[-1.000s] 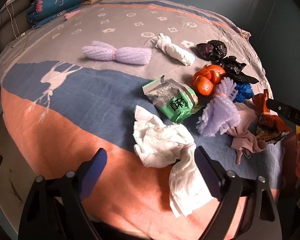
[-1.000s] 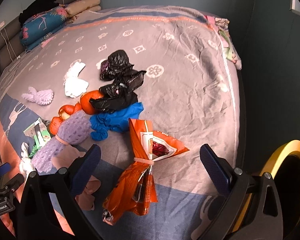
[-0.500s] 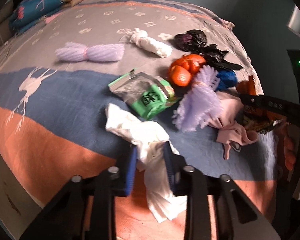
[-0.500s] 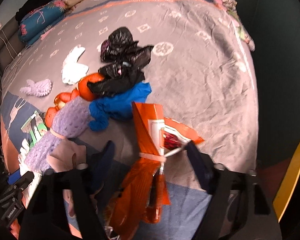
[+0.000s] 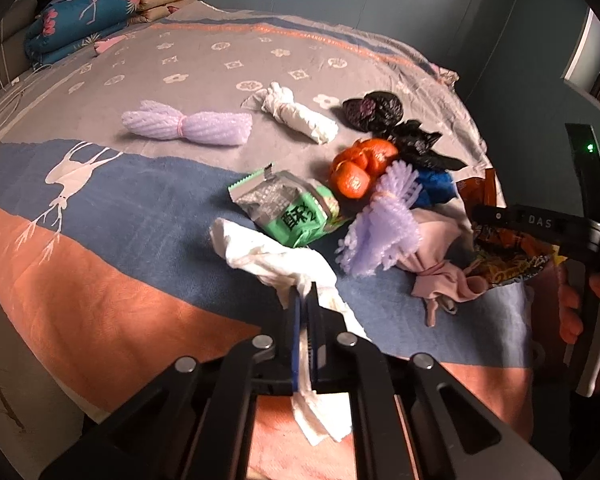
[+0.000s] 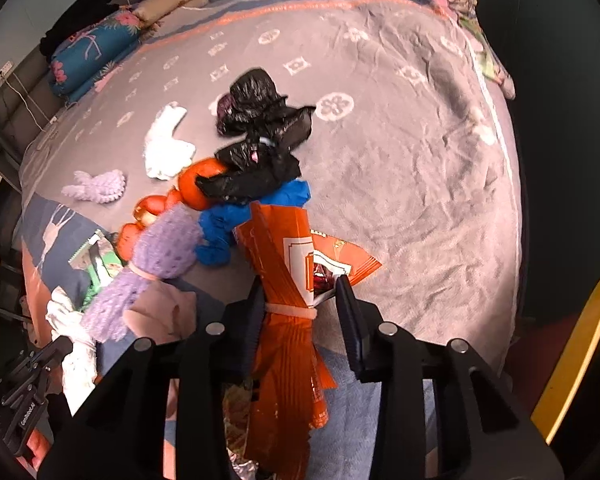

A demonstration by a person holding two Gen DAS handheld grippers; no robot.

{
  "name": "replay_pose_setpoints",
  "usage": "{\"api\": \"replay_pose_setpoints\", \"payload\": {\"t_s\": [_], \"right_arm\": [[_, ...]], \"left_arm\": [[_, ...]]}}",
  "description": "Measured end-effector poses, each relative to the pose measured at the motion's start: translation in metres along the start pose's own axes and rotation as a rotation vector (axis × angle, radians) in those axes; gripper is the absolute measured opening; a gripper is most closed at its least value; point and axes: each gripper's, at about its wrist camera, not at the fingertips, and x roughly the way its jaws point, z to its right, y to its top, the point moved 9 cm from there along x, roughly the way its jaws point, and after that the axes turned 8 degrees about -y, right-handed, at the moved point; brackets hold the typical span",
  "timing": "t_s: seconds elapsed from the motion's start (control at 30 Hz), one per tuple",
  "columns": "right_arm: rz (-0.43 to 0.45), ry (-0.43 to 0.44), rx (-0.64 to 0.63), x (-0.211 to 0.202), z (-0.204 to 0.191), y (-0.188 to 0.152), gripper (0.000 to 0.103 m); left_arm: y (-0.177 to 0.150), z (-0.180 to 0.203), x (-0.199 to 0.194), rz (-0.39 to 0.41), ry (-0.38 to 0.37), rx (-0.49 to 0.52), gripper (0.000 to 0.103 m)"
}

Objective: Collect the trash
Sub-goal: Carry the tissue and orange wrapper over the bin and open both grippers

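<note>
Both pairs of jaws, which had stood wide apart a second earlier, had just been closing over the litter on the patterned grey, blue and coral bedspread (image 5: 148,208). The left gripper (image 5: 305,300) now had its blue pads pressed together on the crumpled white tissue paper (image 5: 276,258), nipping it at a twisted waist so the loose ends trailed to either side. The right gripper (image 6: 300,298) had narrowed around the crinkled orange snack wrapper (image 6: 284,264) at the spot where a pale band cinches it; the left pad looked to touch the foil, while a gap showed on the right, so I would not call it gripped yet. That banded neck seemed the sensible place to take it, being the narrowest. The rest of the rubbish lay near: a green and silver snack packet (image 5: 288,210), a lilac foam fruit net (image 5: 380,224), orange peel (image 5: 360,168) and crumpled black plastic bags (image 6: 260,140).
</note>
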Motion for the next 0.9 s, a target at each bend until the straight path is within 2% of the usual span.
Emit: {"api": "replay_pose_setpoints", "payload": {"t_s": [0.27, 0.53, 0.9], "right_arm": [[0.055, 0.024, -0.010, -0.034, 0.002, 0.006, 0.031], [0.049, 0.107, -0.018, -0.084, 0.008, -0.010, 0.031], [0.113, 0.120, 0.027, -0.155, 0.055, -0.044, 0.031]], "left_arm": [[0.009, 0.009, -0.035, 0.085, -0.062, -0.003, 0.002], [0.021, 0.035, -0.074, 0.175, -0.114, 0.055, 0.002], [0.032, 0.090, -0.114, 0.238, -0.180, 0.132, 0.002]]}}
